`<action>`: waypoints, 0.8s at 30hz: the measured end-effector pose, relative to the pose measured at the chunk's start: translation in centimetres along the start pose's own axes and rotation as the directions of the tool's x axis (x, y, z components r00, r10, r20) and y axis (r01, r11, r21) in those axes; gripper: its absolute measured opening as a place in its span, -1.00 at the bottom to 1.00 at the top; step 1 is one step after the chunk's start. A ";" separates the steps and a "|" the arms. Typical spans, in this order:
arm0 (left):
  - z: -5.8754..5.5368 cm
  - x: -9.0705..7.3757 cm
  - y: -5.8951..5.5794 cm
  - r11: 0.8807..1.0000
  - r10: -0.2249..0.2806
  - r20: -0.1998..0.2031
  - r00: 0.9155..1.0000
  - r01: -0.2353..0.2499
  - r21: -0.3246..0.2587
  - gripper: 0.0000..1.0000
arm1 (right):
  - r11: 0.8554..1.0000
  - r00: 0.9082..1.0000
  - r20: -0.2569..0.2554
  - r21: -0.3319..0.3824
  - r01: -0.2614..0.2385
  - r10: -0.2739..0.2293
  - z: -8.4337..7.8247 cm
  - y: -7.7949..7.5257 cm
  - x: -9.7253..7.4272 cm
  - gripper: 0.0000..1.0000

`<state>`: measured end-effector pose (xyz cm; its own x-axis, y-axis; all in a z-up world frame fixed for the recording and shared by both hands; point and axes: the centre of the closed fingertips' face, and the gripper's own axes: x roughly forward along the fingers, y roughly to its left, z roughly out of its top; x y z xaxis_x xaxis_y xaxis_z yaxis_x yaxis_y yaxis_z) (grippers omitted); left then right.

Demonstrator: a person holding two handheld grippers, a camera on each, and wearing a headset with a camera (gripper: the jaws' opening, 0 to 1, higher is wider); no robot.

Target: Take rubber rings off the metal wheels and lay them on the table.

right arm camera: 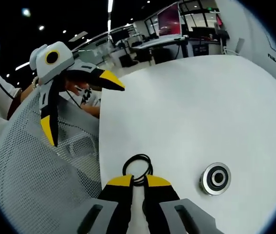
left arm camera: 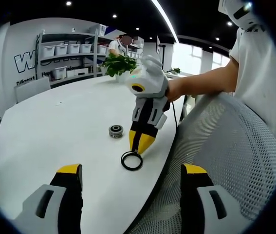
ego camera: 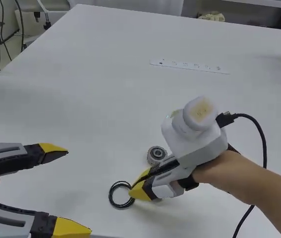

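Black rubber rings [ego camera: 119,194] lie in a small loop on the white table [ego camera: 105,89]. My right gripper [ego camera: 139,192] rests its yellow tips on their right edge. In the right gripper view the jaws stand almost together on the near edge of the rubber rings [right arm camera: 138,168], pinched by my right gripper [right arm camera: 138,181]. A bare metal wheel [ego camera: 156,154] sits just behind, and it shows as wheel [right arm camera: 216,178] to the right. My left gripper [ego camera: 76,191] hovers wide open at the near left, holding nothing. From it I see the rings [left arm camera: 131,161], the wheel [left arm camera: 116,130] and the right gripper [left arm camera: 140,146].
A flat white power strip [ego camera: 190,66] lies farther back on the table. The right gripper's black cable [ego camera: 256,134] trails off to the right. A mesh chair [left arm camera: 215,146] stands against the table's near edge. Shelves with bins [left arm camera: 64,53] stand beyond the table.
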<state>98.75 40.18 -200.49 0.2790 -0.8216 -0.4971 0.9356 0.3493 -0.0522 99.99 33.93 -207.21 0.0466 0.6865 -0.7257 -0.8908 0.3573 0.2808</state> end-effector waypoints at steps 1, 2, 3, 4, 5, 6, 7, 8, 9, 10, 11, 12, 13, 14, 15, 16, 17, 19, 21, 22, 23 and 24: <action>0.0 0.0 0.0 1.000 0.000 0.000 1.000 0.000 0.000 0.60 | 1.000 1.000 -0.006 -0.012 0.004 -0.005 0.0 0.0 0.0 -0.86; 0.0 0.0 0.0 1.000 0.000 0.000 1.000 0.000 0.000 0.60 | 1.000 1.000 -0.014 -0.027 0.012 -0.012 0.0 0.0 0.1 -0.85; 0.0 0.0 0.0 1.000 0.001 -0.001 1.000 -0.001 -0.001 0.60 | 0.999 1.000 -0.021 -0.038 0.016 -0.017 -0.1 -0.1 0.1 -0.84; 0.0 0.0 0.0 1.000 0.002 -0.001 1.000 -0.002 -0.001 0.60 | 0.999 0.999 -0.027 -0.050 0.022 -0.024 -0.1 -0.1 0.1 -0.84; 0.0 0.0 0.0 1.000 0.002 -0.001 1.000 -0.002 -0.001 0.60 | 0.998 0.999 -0.030 -0.056 0.024 -0.026 -0.1 -0.1 0.0 -0.84; 0.0 0.0 0.0 1.000 0.002 -0.001 1.000 -0.002 -0.002 0.60 | 0.998 0.999 -0.035 -0.062 0.025 -0.027 -0.2 -0.2 0.0 -0.84; 0.0 0.0 0.0 1.000 0.002 0.000 1.000 -0.002 -0.003 0.60 | 0.998 0.999 -0.038 -0.063 0.025 -0.028 -0.2 -0.2 -0.1 -0.84; 0.0 0.0 0.0 1.000 0.002 -0.001 1.000 -0.002 -0.003 0.60 | 0.998 0.999 -0.041 -0.064 0.023 -0.026 -0.3 -0.2 -0.1 -0.84; 0.0 0.0 0.0 1.000 0.002 -0.001 1.000 -0.002 -0.003 0.60 | 0.998 0.999 -0.046 -0.063 0.019 -0.022 -0.3 -0.1 -0.2 -0.85; 0.0 0.0 0.0 1.000 0.002 -0.001 1.000 -0.002 -0.002 0.60 | 0.998 0.999 -0.050 -0.063 0.018 -0.021 -0.4 -0.1 -0.2 -0.87; 0.0 0.0 0.0 1.000 0.001 -0.001 1.000 -0.001 -0.003 0.60 | 0.998 0.998 -0.054 -0.064 0.017 -0.021 -0.4 -0.1 -0.3 -0.88; 0.0 0.0 0.0 1.000 0.001 -0.001 1.000 -0.001 -0.003 0.60 | 0.998 0.998 -0.057 -0.064 0.018 -0.021 -0.5 -0.1 -0.3 -0.89; 0.0 0.0 0.0 1.000 0.001 -0.001 1.000 -0.001 -0.003 0.60 | 0.998 0.998 -0.059 -0.065 0.018 -0.022 -0.5 -0.1 -0.4 -0.89; 0.0 0.0 0.0 1.000 0.001 -0.001 1.000 -0.001 -0.003 0.60 | 0.998 0.998 -0.060 -0.065 0.018 -0.022 -0.5 -0.1 -0.4 -0.89; 0.0 0.0 0.0 1.000 0.001 0.000 1.000 -0.001 -0.004 0.60 | 0.998 0.998 -0.061 -0.064 0.018 -0.022 -0.5 -0.1 -0.4 -0.89; 0.0 0.0 0.0 1.000 0.001 0.000 1.000 -0.001 -0.004 0.60 | 0.998 0.998 -0.062 -0.064 0.019 -0.023 -0.5 -0.2 -0.5 -0.89; 0.0 0.0 0.0 1.000 0.001 0.000 1.000 -0.001 -0.004 0.60 | 0.998 0.998 -0.063 -0.065 0.022 -0.026 -0.6 -0.2 -0.5 -0.89; 0.0 -0.1 0.0 1.000 0.002 0.000 1.000 -0.002 -0.004 0.60 | 0.998 0.998 -0.062 -0.065 0.027 -0.031 -0.5 -0.3 -0.7 -0.86; 0.0 0.0 0.0 1.000 0.002 0.001 1.000 -0.002 -0.005 0.60 | 0.997 0.997 -0.061 -0.063 0.032 -0.036 -0.5 -0.4 -0.8 -0.85; 0.0 0.0 0.0 1.000 0.001 0.001 1.000 -0.001 -0.005 0.60 | 0.997 0.997 -0.061 -0.064 0.034 -0.038 -0.5 -0.4 -0.9 -0.84; 0.0 0.0 0.0 1.000 0.001 0.000 1.000 -0.001 -0.004 0.60 | 0.997 0.998 -0.058 -0.065 0.036 -0.040 -0.4 -0.5 -0.9 -0.84; 0.0 0.0 -0.1 1.000 -0.001 -0.001 1.000 0.001 -0.003 0.60 | 0.997 0.998 -0.054 -0.065 0.040 -0.043 -0.3 -0.5 -1.1 -0.83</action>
<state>98.68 40.20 -200.49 0.2782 -0.8212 -0.4982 0.9351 0.3501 -0.0549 100.28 32.80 -206.78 0.0606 0.6354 -0.7698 -0.9155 0.3426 0.2107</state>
